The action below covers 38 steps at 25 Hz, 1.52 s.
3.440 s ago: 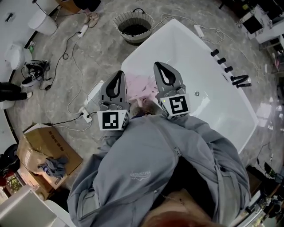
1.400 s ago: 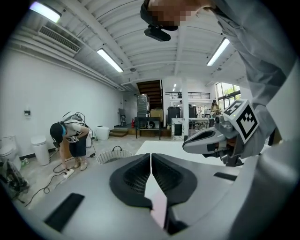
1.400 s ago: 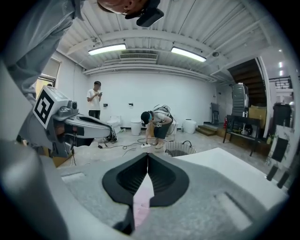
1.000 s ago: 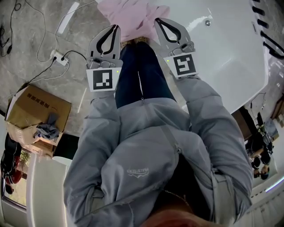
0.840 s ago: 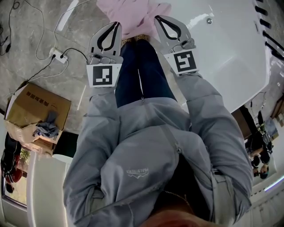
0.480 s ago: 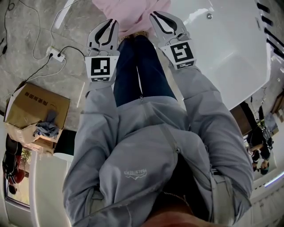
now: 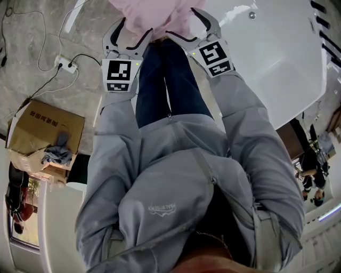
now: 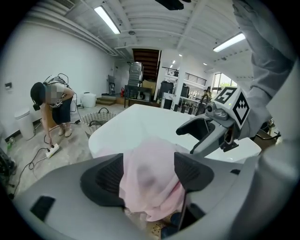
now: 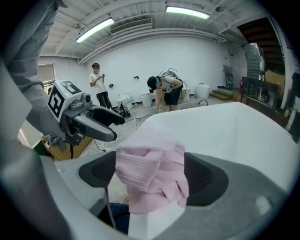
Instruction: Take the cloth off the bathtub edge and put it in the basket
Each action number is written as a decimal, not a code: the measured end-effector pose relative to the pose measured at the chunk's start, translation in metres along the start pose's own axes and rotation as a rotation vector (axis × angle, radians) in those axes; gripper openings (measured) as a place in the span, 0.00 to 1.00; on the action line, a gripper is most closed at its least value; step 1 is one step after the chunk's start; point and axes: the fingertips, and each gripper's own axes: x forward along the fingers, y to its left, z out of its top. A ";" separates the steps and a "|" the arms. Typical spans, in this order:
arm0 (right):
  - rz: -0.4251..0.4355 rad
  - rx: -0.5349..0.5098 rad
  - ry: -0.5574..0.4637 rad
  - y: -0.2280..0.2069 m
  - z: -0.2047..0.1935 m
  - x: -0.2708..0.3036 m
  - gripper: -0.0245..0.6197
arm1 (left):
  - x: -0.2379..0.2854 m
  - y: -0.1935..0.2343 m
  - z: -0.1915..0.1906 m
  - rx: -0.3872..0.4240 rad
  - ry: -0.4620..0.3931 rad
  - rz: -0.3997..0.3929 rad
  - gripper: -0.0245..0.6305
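Both grippers reaching for the pink cloth (image 7: 153,13) on the near edge of the white bathtub (image 7: 277,58)
Grasp step: the left gripper (image 7: 132,33) and right gripper (image 7: 191,26) jaws are opening around the cloth, not yet clamped; next they likely must close and lift. Only the left gripper view shows the basket (image 8: 99,117), beyond the tub's far end

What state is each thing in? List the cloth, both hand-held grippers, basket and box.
pink cloth: bunched on the edge of the bathtub, between both grippers' jaws.
left hand-held gripper: jaws opening around the cloth, not clamped.
right hand-held gripper: jaws opening around the cloth, not clamped.
basket: upright on the floor beyond the bathtub.
cardboard box: open, grey fabric inside.
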 end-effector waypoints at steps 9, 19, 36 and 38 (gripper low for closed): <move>0.089 -0.040 0.150 -0.004 -0.035 0.018 0.81 | 0.021 -0.001 -0.031 -0.011 0.090 -0.094 0.61; 0.189 -0.050 0.333 -0.017 -0.069 0.051 0.82 | 0.043 0.001 -0.069 -0.036 0.242 -0.165 0.61; 0.380 -0.004 0.432 0.009 -0.094 0.072 0.71 | 0.066 -0.020 -0.088 0.001 0.415 -0.304 0.61; 0.365 -0.017 0.428 0.010 -0.092 0.067 0.64 | 0.068 -0.023 -0.088 -0.009 0.426 -0.322 0.61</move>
